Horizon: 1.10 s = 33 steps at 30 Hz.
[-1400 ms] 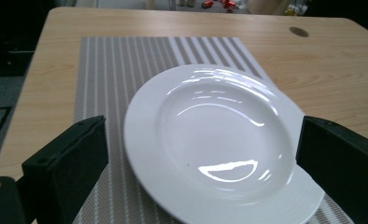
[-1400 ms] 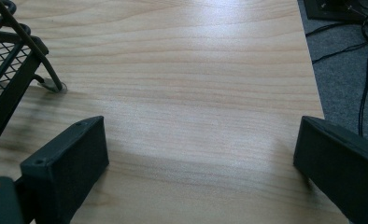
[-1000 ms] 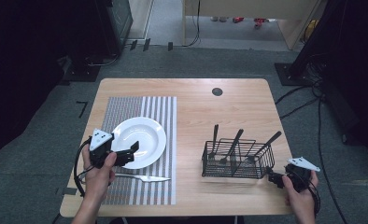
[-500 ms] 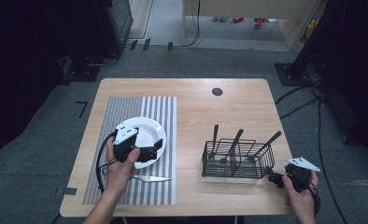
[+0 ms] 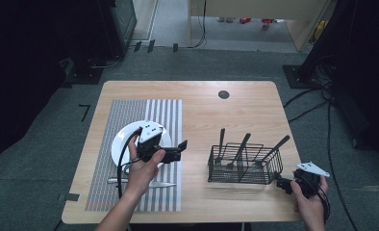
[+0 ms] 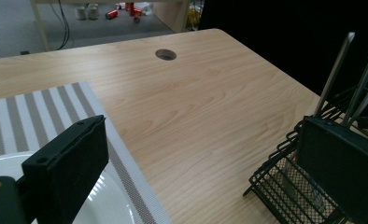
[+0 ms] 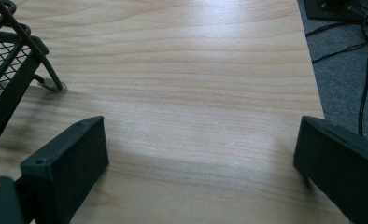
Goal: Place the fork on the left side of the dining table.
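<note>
High view: the left gripper [image 5: 178, 151], jaws wide and empty, hovered at centre-left of the frame over the right rim of the white plate [image 5: 122, 144] on the striped placemat [image 5: 130, 113], pointing toward the wire caddy [image 5: 245, 166]. The right gripper [image 5: 284, 184], also wide and empty, rested on the table [image 5: 235, 110] at lower right, just beside the caddy. A knife [image 5: 163, 184] lay below the plate. Judged progress: plate and knife set; forks [image 5: 240, 149] remained in the caddy, none grasped yet.
</note>
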{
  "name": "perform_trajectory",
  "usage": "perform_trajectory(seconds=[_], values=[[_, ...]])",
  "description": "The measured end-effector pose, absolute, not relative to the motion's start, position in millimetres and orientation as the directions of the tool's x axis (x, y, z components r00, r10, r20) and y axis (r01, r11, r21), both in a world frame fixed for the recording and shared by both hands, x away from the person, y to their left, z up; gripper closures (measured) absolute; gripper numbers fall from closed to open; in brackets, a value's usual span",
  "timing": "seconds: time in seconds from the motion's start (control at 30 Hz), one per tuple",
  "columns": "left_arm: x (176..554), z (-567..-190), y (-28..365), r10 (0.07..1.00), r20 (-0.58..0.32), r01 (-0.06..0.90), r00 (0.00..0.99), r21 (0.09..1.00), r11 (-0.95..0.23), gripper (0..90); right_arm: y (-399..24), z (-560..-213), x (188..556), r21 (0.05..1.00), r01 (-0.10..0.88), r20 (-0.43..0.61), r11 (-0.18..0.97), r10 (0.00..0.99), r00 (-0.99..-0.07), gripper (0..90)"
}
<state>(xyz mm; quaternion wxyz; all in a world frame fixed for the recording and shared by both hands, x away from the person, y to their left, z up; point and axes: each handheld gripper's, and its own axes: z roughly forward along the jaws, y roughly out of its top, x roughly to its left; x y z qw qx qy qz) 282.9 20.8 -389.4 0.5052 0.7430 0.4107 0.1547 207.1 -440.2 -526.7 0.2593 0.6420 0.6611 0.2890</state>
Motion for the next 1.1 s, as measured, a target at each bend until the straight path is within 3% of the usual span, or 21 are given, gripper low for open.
perform_trajectory(seconds=[0.2,0.3,0.63,0.73,0.97,1.1], values=[[286.4,-387.4,5.3,0.747,-0.192,0.451,0.637,0.878,-0.16,3.2,-440.3,-526.7,207.0,0.715,0.699,0.028,0.009,0.999,-0.042,3.0],[286.1,-387.2,-5.4,0.752,-0.169,0.441,0.637,0.88,-0.176,15.1,-440.3,-526.7,207.0,0.715,0.699,0.028,0.009,0.999,-0.042,2.9],[287.3,-386.0,-27.4,0.671,-0.209,0.424,0.711,0.889,-0.172,15.9,-440.2,-526.6,207.0,0.715,0.699,0.029,0.008,0.999,-0.041,2.9],[288.0,-385.7,-34.4,0.657,-0.216,0.424,0.722,0.889,-0.173,28.0,-440.2,-526.8,207.1,0.716,0.699,0.029,0.008,0.999,-0.041,2.9],[289.0,-386.0,-50.5,0.623,-0.214,0.421,0.752,0.883,-0.206,32.9,-440.3,-526.8,207.1,0.716,0.698,0.028,0.009,0.999,-0.042,2.9],[290.1,-382.6,-58.7,0.596,-0.21,0.41,0.775,0.885,-0.222,40.2,-440.2,-526.7,207.0,0.715,0.699,0.029,0.008,0.999,-0.041,2.9]])
